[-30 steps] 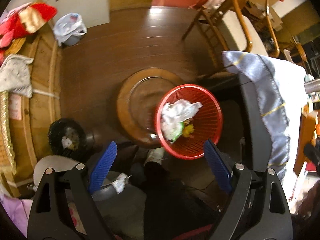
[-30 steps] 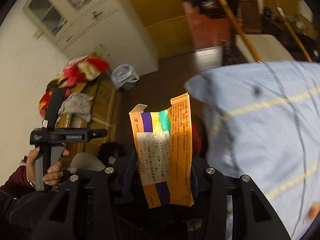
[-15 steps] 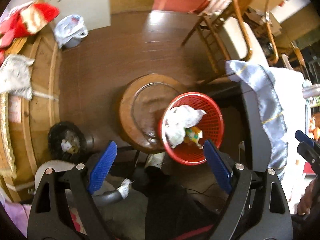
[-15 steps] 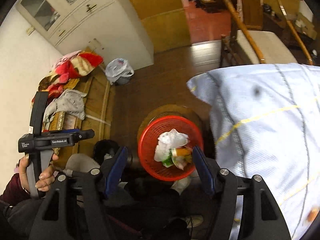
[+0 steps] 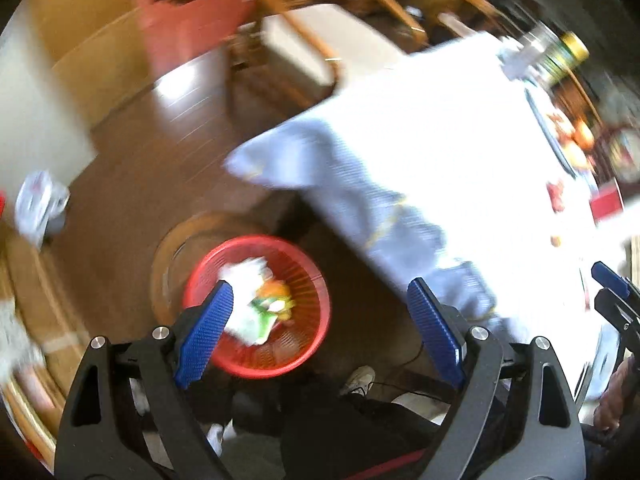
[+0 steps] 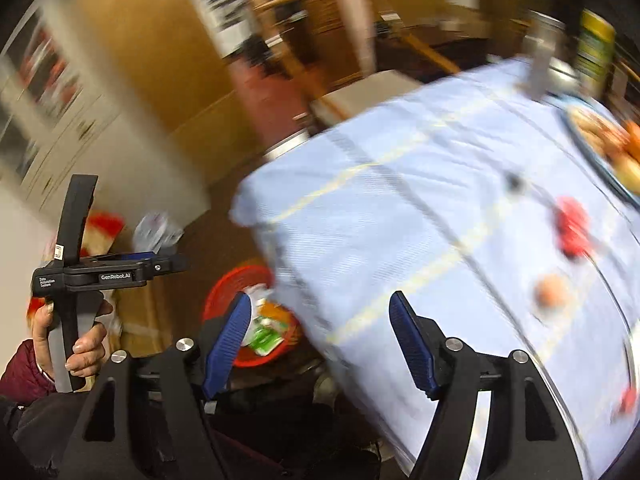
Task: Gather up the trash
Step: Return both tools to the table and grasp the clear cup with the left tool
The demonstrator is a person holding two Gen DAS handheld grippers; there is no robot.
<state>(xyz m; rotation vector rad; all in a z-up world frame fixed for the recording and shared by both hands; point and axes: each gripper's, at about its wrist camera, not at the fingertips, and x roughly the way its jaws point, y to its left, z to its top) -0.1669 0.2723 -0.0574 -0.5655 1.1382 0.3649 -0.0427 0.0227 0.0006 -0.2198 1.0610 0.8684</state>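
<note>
A red mesh basket (image 5: 304, 344) sits on a round wooden stool (image 5: 176, 248) below the table corner; it also shows in the right wrist view (image 6: 224, 292). It holds white crumpled paper (image 5: 244, 276) and an orange and green carton (image 5: 274, 300). My left gripper (image 5: 320, 332) is open and empty, above the basket. My right gripper (image 6: 320, 340) is open and empty, over the table's near edge. On the blue-white tablecloth (image 6: 420, 220) lie a red scrap (image 6: 572, 228) and an orange scrap (image 6: 552, 292). Both views are motion-blurred.
A plate of food (image 6: 604, 140) and a green can (image 6: 596, 52) stand at the table's far side. A wooden chair (image 5: 320, 36) stands beyond the table. A bagged bin (image 5: 40, 204) sits on the dark floor at left. A wooden bench (image 5: 28, 300) runs along the left.
My right gripper opened and the orange carton dropped into the red basket. Both grippers then swung up and right toward the table top.
</note>
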